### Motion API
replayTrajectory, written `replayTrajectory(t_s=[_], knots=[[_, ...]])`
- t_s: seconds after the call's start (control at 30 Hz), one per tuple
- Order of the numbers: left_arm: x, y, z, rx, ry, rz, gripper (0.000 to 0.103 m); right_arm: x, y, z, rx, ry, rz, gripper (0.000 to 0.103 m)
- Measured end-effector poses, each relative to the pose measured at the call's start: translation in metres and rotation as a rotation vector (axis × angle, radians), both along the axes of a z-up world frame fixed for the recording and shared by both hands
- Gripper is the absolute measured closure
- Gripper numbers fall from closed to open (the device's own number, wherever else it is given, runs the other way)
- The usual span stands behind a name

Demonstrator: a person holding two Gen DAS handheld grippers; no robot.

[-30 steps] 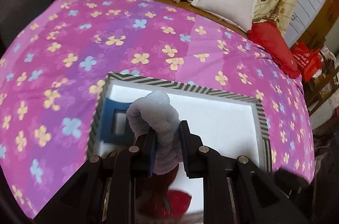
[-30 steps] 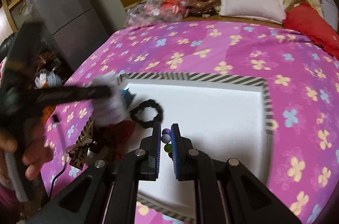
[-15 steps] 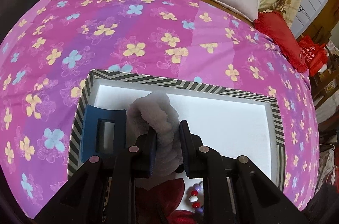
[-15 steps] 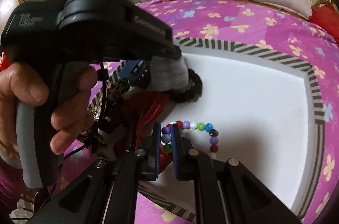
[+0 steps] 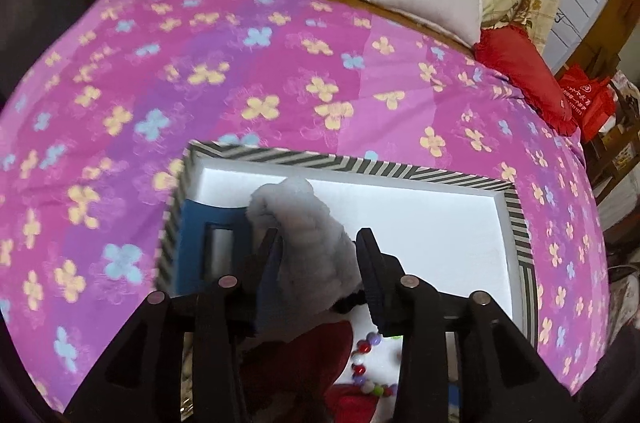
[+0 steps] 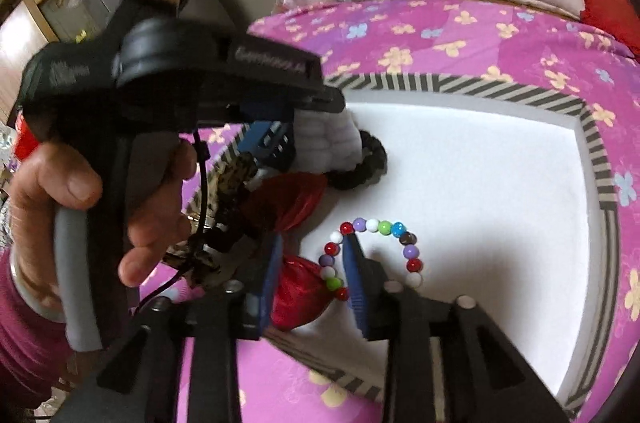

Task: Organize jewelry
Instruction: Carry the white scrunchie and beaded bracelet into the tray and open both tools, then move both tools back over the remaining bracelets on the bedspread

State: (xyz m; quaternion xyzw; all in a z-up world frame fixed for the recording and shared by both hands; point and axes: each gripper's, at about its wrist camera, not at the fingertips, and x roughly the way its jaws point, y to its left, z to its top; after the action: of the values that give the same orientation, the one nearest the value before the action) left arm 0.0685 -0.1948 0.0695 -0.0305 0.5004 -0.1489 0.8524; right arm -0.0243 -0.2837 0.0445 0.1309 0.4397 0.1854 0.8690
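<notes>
At the lower centre of the left view, the left gripper (image 5: 318,263) has its fingers spread around the fluffy grey scrunchie (image 5: 308,235), apparently releasing it into the striped tray (image 5: 360,165). The right gripper (image 6: 312,279), fingers spread, straddles the bead bracelet (image 6: 376,251) lying in the tray.

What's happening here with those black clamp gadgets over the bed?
A person is sorting accessories into a white tray with a striped rim, lying on a pink flowered bedspread. The left gripper stands open around a fluffy grey scrunchie, just over the tray beside a blue box. The right gripper, also open, hovers at a bracelet of coloured beads. A black scrunchie and red fabric pieces already lie in the tray.
</notes>
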Motion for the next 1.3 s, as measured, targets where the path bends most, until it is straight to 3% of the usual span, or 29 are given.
replayTrajectory(t_s=[0.2, 0.37, 0.57, 0.83, 1.13, 1.3], knots=[[-0.047, 0.015, 0.029, 0.108, -0.139, 0.019, 0.063, -0.037, -0.007, 0.028, -0.055, -0.081, -0.042, 0.053], [-0.092, 0.034, 0.038, 0.143, -0.189, 0.047, 0.063, -0.079, -0.011, 0.056, -0.146, -0.176, -0.096, 0.035], [-0.157, 0.059, 0.037, 0.135, -0.223, 0.073, 0.063, -0.121, -0.012, 0.065, -0.134, -0.179, -0.123, 0.035], [-0.226, 0.083, 0.018, 0.114, -0.217, 0.103, 0.063, -0.163, -0.007, 0.05, -0.062, -0.147, -0.167, 0.033], [-0.253, 0.096, 0.014, 0.115, -0.22, 0.115, 0.063, -0.183, 0.019, 0.052, -0.156, -0.137, -0.157, 0.031], [-0.257, 0.098, 0.013, 0.117, -0.221, 0.117, 0.063, -0.188, 0.025, 0.058, -0.155, -0.138, -0.141, 0.031]])
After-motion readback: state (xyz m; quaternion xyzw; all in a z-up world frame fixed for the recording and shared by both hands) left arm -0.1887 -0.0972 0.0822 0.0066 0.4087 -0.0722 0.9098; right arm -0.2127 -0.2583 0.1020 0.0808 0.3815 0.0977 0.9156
